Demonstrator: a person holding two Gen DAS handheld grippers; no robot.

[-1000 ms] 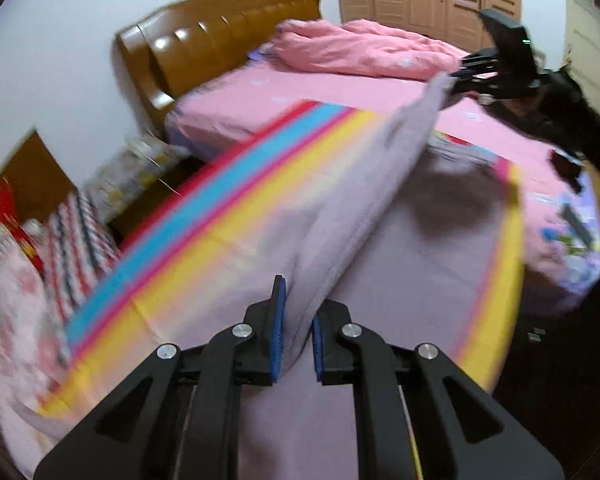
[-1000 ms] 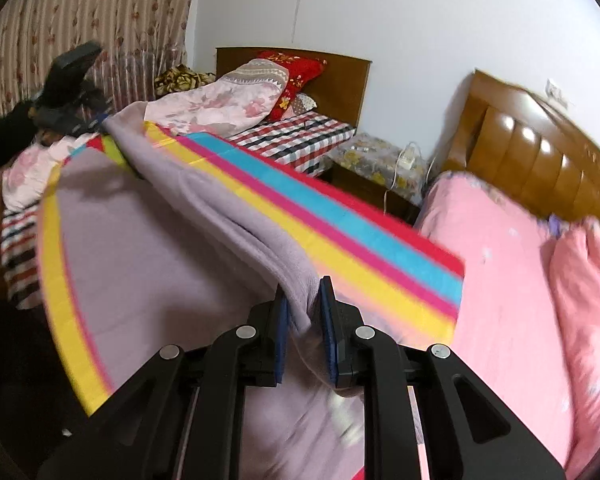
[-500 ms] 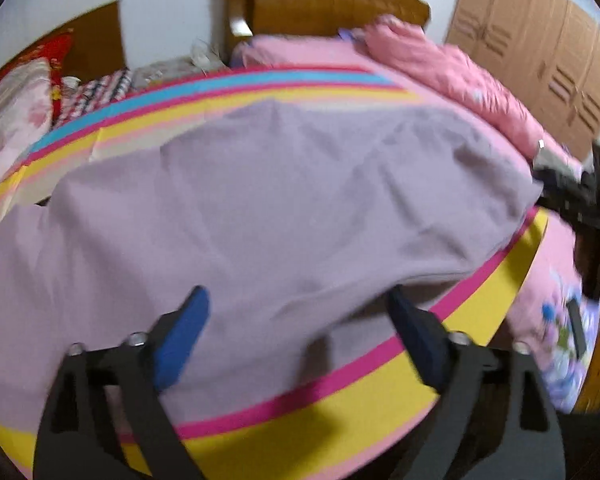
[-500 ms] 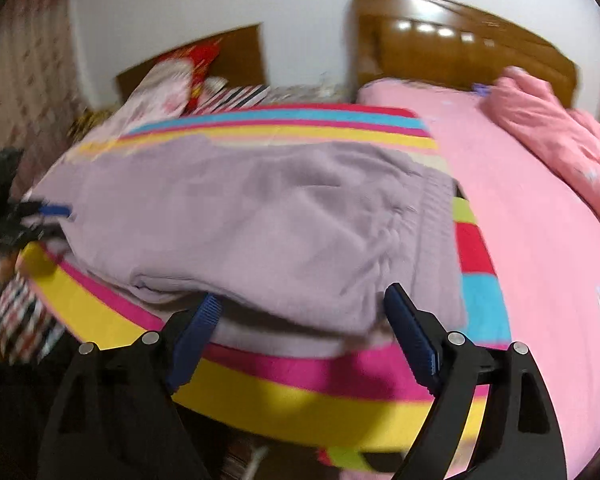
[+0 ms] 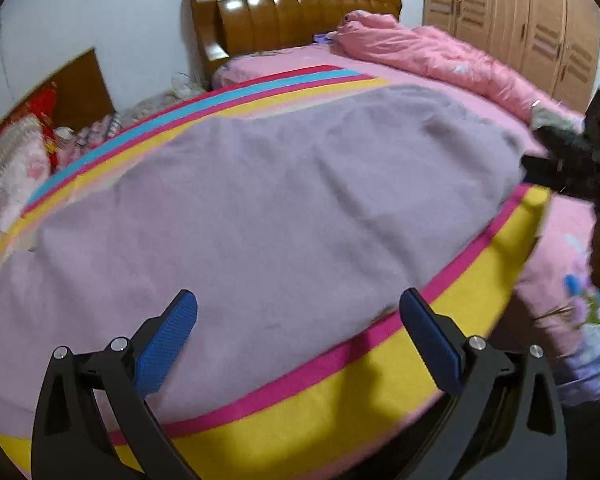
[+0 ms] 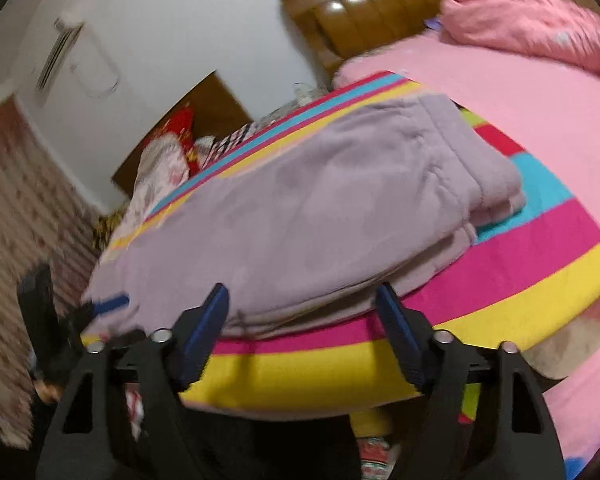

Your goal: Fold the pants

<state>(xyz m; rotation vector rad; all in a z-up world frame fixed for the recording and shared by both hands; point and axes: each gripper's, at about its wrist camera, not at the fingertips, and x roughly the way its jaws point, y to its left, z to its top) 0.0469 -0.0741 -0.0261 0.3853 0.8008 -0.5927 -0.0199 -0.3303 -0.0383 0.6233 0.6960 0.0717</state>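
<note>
Two open tools (image 5: 298, 318) (image 6: 302, 300) over folded pants (image 6: 300, 216)

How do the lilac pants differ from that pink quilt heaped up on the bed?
The pants are lilac and folded flat in neat layers on the striped blanket. The pink quilt is a brighter pink and lies bunched in a long, rumpled heap near the headboard. Both are soft fabric lying on the bed.

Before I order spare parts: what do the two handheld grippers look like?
Both look alike. The left gripper and right gripper each have two matte black angular fingers with triangular cut-outs, silver round bolts at the joints, and blue textured pads on the inner faces. No cables or markings show.
</note>
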